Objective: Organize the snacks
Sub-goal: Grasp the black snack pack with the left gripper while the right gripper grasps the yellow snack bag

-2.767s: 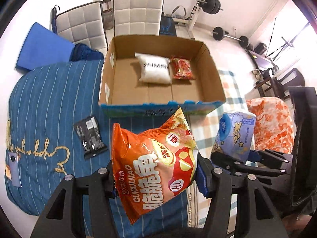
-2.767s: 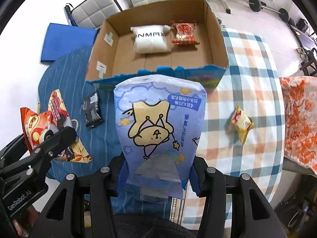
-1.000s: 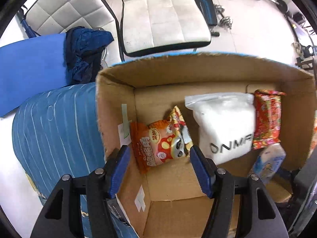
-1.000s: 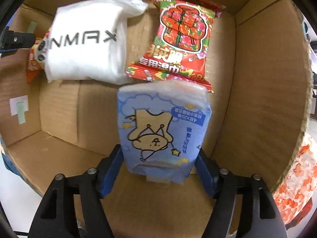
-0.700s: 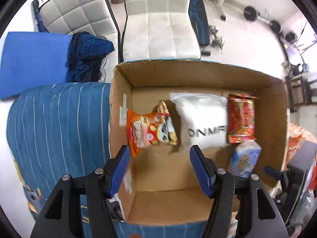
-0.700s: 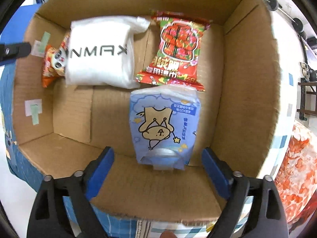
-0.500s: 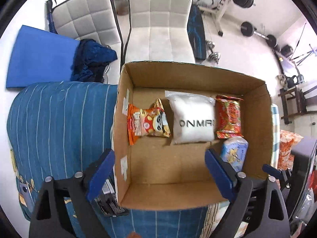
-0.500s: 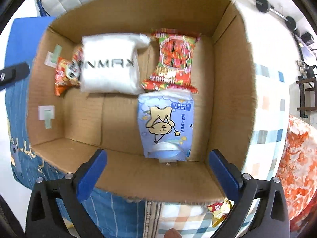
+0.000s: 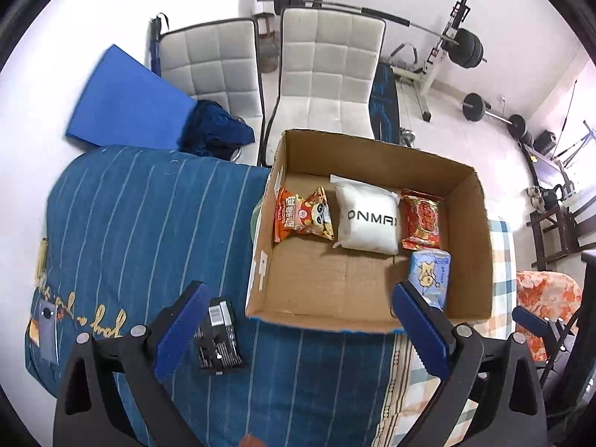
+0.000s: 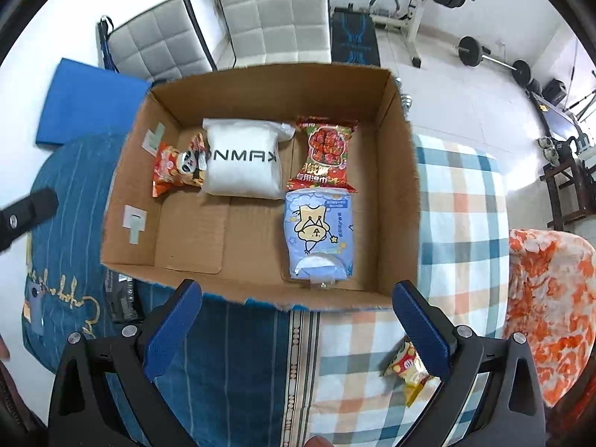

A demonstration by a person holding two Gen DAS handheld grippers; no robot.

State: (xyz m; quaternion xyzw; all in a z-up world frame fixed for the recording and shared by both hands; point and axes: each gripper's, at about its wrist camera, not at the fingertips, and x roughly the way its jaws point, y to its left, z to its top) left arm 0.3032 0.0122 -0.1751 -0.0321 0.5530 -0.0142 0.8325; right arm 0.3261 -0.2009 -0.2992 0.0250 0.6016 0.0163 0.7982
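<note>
An open cardboard box (image 9: 469, 231) (image 10: 398, 171) holds an orange chip bag (image 9: 301, 216) (image 10: 177, 165) at the left, a white pouch (image 9: 367, 221) (image 10: 242, 162), a red packet (image 9: 421, 219) (image 10: 326, 154) and a light blue bear-print pack (image 9: 428, 275) (image 10: 318, 238). My left gripper (image 9: 300, 329) is open and empty, held above the box's near wall. My right gripper (image 10: 298, 326) is likewise open and empty. A black packet (image 9: 219, 339) (image 10: 119, 298) lies on the blue cloth left of the box. A small yellow snack (image 10: 408, 368) lies on the checked cloth by the right finger.
Blue striped cloth (image 9: 149, 231) covers the table's left, checked cloth (image 10: 462, 231) its right. Two white padded chairs (image 9: 324, 70) stand behind the box, with weights (image 9: 469, 50) beyond. An orange-patterned cushion (image 10: 551, 298) sits at the right. A phone (image 9: 46, 331) lies at the left edge.
Both grippers let go of their bags inside the box, opened wide and drew back up and away. The orange bag and the blue pack now lie in the box.
</note>
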